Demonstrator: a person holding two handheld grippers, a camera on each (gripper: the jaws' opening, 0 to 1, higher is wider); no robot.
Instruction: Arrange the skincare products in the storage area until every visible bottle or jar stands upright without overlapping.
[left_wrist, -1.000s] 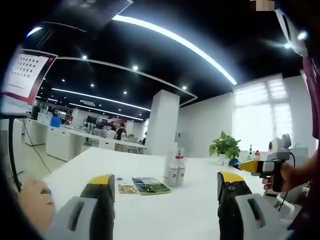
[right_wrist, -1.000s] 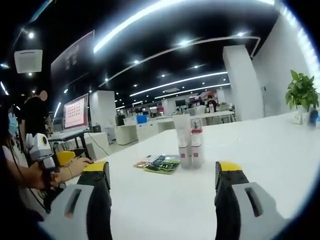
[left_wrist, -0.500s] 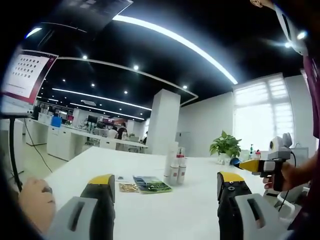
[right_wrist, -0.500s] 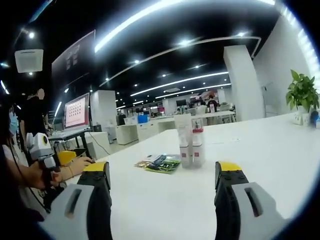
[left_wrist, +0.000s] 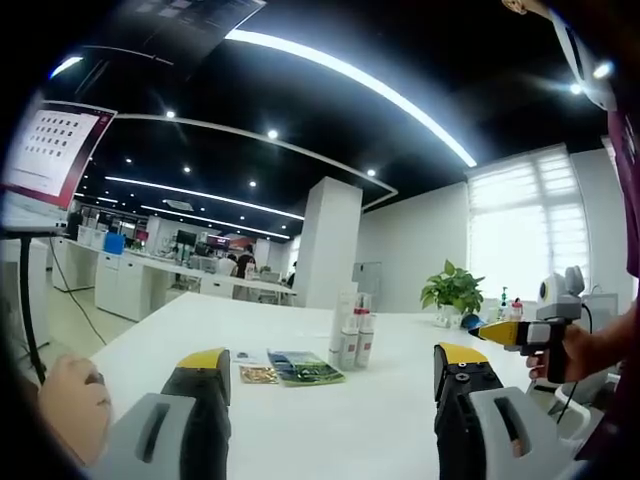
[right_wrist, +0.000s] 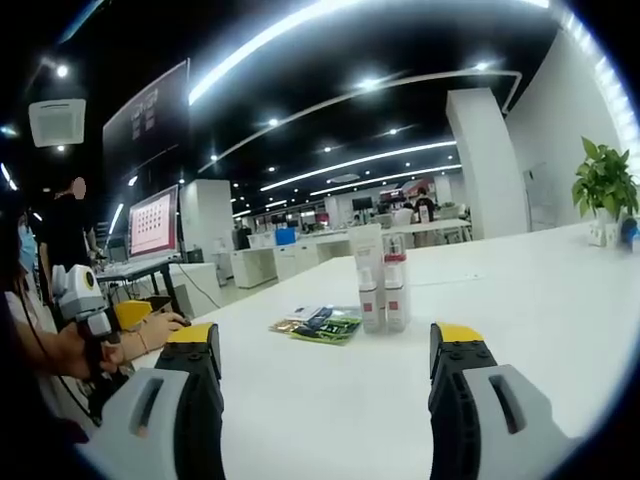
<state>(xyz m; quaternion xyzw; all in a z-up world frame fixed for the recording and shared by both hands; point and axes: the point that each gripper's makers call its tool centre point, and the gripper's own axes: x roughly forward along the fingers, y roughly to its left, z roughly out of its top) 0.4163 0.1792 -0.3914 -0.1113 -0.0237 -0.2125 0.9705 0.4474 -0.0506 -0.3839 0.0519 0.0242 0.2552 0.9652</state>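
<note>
Two grippers hung low over the white bench (left_wrist: 330, 420), each with its jaws spread wide and nothing between them. Seen along the left gripper (left_wrist: 335, 378), a cluster of pale bottles (left_wrist: 352, 335) stood upright well ahead, close together, with flat sachets (left_wrist: 303, 367) lying just beside them on the bench. The right gripper view showed the same bottles (right_wrist: 381, 292) ahead of the right gripper (right_wrist: 325, 362), one with a red cap, and the sachets (right_wrist: 317, 324) to their side. In the left gripper view, the right gripper (left_wrist: 525, 335) was held in a hand at the bench edge.

The step looked like the approach, barely begun. It would go best with one gripper moving in slowly at bottle height, jaws kept wide, taking an outer bottle by its body so its neighbours were not knocked. Whether the bottles touched could not be told.
</note>
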